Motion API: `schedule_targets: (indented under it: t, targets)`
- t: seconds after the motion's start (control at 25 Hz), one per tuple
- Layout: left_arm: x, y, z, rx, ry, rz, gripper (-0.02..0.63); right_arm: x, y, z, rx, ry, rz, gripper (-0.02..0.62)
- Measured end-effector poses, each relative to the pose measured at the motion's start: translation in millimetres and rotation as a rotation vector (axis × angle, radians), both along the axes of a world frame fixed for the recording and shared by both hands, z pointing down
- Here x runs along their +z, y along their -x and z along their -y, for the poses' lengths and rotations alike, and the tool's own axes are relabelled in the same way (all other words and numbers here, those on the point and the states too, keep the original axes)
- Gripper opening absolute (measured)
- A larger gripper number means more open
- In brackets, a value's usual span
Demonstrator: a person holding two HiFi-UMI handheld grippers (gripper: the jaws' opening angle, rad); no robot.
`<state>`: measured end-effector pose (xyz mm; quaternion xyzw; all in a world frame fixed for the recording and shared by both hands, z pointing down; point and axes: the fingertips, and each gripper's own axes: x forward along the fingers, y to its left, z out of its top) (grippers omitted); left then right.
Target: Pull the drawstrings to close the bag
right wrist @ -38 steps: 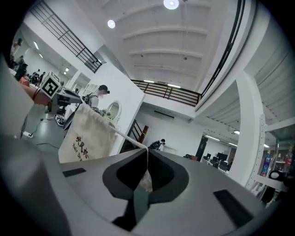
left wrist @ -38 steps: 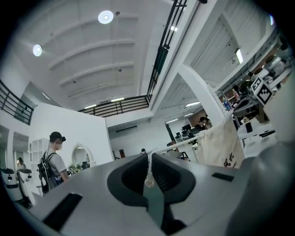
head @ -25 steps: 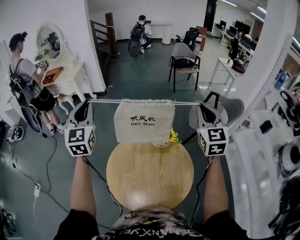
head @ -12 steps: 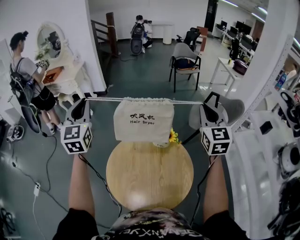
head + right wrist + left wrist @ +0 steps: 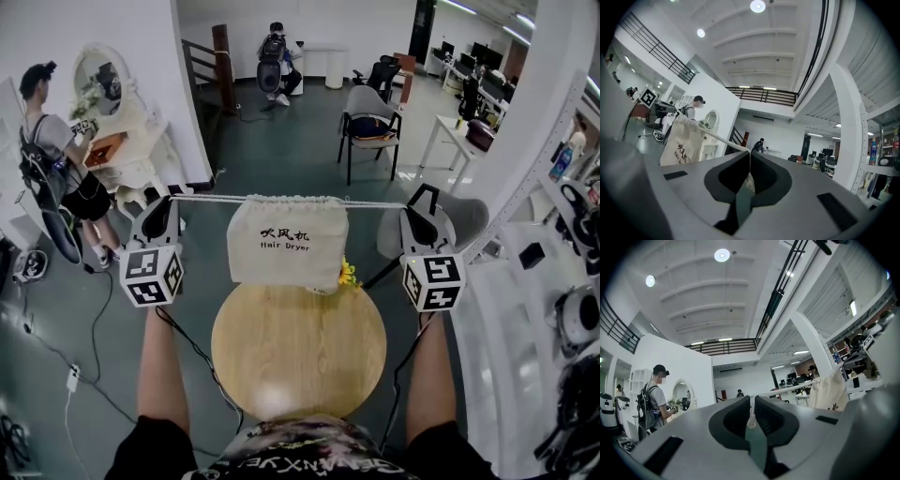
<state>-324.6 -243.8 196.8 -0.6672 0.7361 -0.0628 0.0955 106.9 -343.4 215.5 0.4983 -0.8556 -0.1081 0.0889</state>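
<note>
Where the bag (image 5: pixel 287 240) hangs on its drawstrings (image 5: pixel 202 199), yellow flowers (image 5: pixel 348 274) half show.

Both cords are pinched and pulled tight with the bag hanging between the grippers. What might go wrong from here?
1. The left gripper and right gripper pinch only the thin drawstrings. If one slips, the bag may swing down onto the yellow flower and round table.
2. The bag mouth looks gathered and the cord taut, so pulling further probably only strains it.
</note>
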Motion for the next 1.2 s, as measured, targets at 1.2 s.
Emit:
schedule_targets:
  t: [1.2]
  targets:
    - [-6.5,-3.8,-5.3,0.019,-0.017,0.001,0.045,-1.2,-7.6,-3.7,-0.014,-0.006,0.044,0.009]
